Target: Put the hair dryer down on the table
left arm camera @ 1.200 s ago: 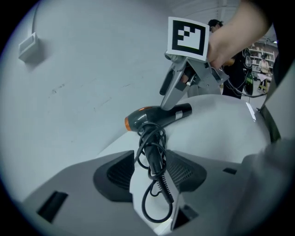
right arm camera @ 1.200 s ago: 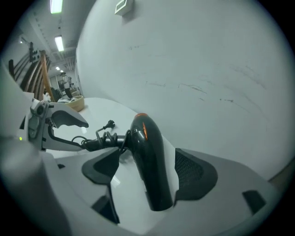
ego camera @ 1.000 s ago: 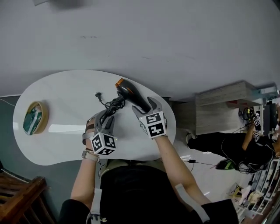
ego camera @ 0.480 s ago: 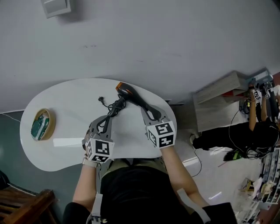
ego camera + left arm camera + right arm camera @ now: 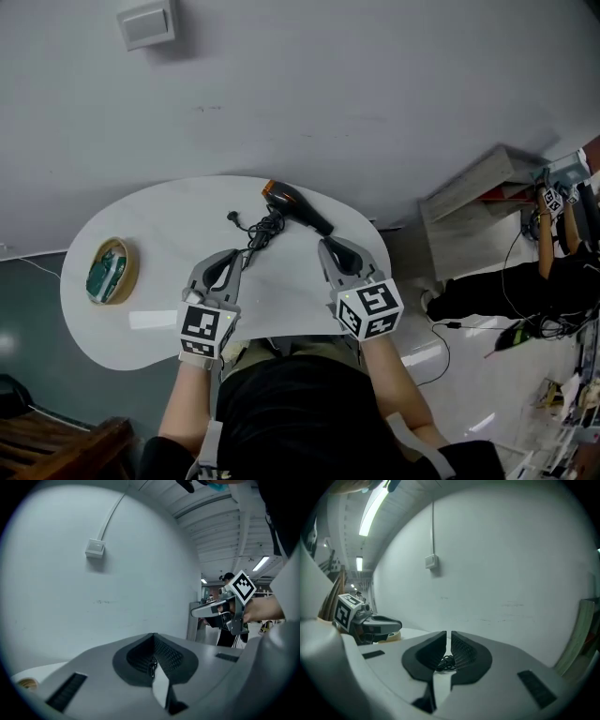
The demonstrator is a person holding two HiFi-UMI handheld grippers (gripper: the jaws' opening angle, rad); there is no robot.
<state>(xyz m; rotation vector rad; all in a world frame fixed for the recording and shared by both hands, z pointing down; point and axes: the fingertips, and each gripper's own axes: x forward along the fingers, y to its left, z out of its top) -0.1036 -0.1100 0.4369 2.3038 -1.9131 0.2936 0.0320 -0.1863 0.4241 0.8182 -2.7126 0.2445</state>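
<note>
The black hair dryer (image 5: 298, 210) with an orange nozzle lies on the white table (image 5: 141, 323) near its far edge. Its cord (image 5: 260, 231) lies bunched at its left, and a bit of the cord (image 5: 446, 660) shows past my right jaws. My left gripper (image 5: 232, 257) hovers short of the cord, and its jaws (image 5: 153, 638) have closed with nothing between them. To the right, my right gripper (image 5: 329, 247) is held clear of the dryer's handle. Its jaws (image 5: 449, 635) have also closed to a thin slit, empty.
A roll of tape (image 5: 111, 272) sits at the table's left end. A switch box (image 5: 147, 25) is on the wall behind. A wooden cabinet (image 5: 473, 202) and a person in black (image 5: 511, 295) are to the right, wooden furniture (image 5: 66, 450) at lower left.
Both grippers have drawn back from the hair dryer and cord and risen, and their jaws went from open to shut. The dryer stays lying on the table.
</note>
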